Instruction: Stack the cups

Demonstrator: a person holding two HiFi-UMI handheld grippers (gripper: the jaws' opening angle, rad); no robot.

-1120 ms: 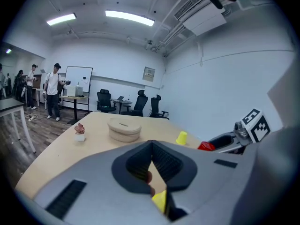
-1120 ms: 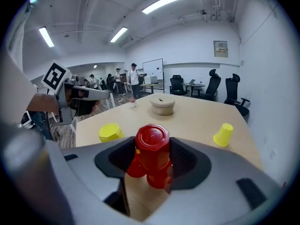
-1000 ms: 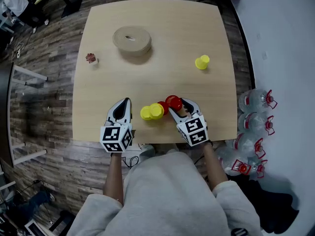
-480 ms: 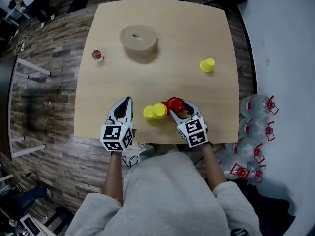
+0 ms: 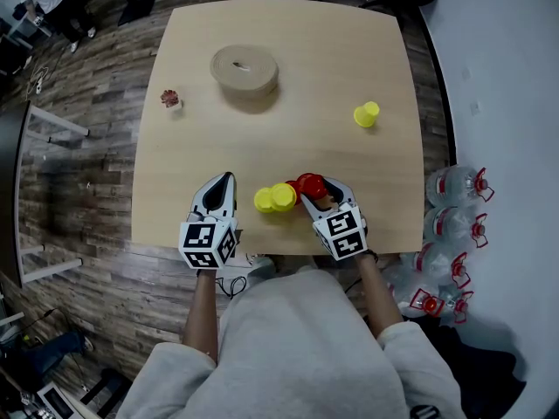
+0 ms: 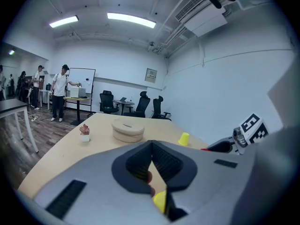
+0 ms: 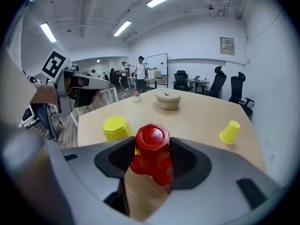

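Step in hand: judged to be seating one red cup (image 7: pixel 152 142) on the red ones below it.
Right gripper (image 5: pixel 320 188): lower centre of the head view, clenched on the upturned red cup, one pad pressing each side.
Left gripper (image 5: pixel 225 180): lower left of centre, jaws closed together with nothing between them, resting near the table (image 5: pixel 332 51) edge.
Red cup, place: just right of the yellow cups (image 5: pixel 273 198), which stand between the two grippers; more red shows under it, and whether it is fully nested cannot be told.
Spare yellow cup (image 5: pixel 365 113): right of centre, well apart from the rest.
Other items: tan round box (image 5: pixel 244 66) at upper centre; small potted plant (image 5: pixel 170 99) to its left.
Handling advice: keep the cup upright over the lower cup, press straight down, and loosen the grip only once it sits square.
Risk: a sideways nudge would knock the close yellow cups.
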